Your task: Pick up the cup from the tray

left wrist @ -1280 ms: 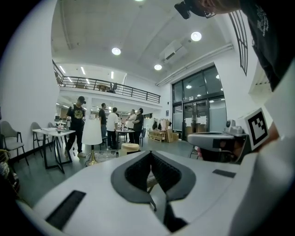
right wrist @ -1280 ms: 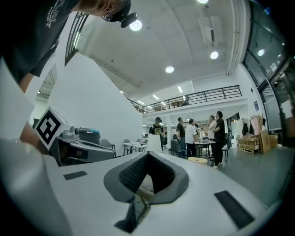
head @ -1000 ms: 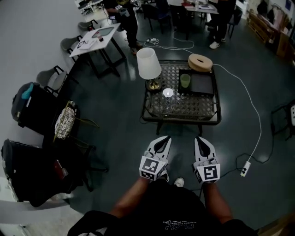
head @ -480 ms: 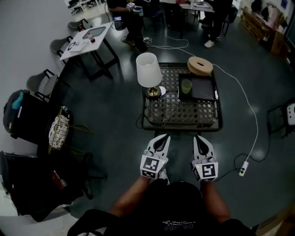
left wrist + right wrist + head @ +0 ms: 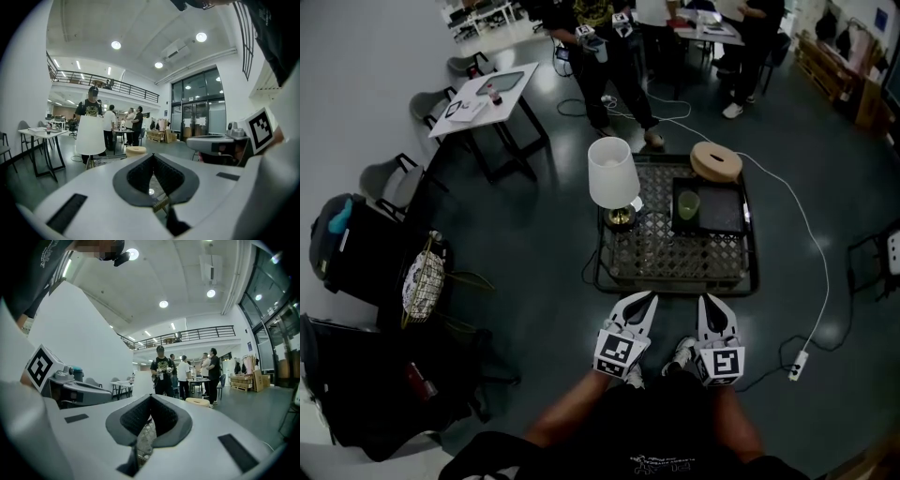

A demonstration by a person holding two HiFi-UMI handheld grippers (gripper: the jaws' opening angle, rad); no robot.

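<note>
As the person has stepped closer, the table [image 5: 675, 285] now lies just in front of the left gripper [image 5: 643, 298] and the right gripper [image 5: 710, 300]. Both have their jaws pressed together with nothing in them. The green cup [image 5: 687, 205] stands untouched on the left side of the tray [image 5: 724, 214], so I think a gripper must open and reach further.

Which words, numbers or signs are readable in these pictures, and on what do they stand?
No text can be read.
Shirt print: white lettering, too blurred.
Markers: black-and-white patterns, no letters.
Papers: too small.
</note>
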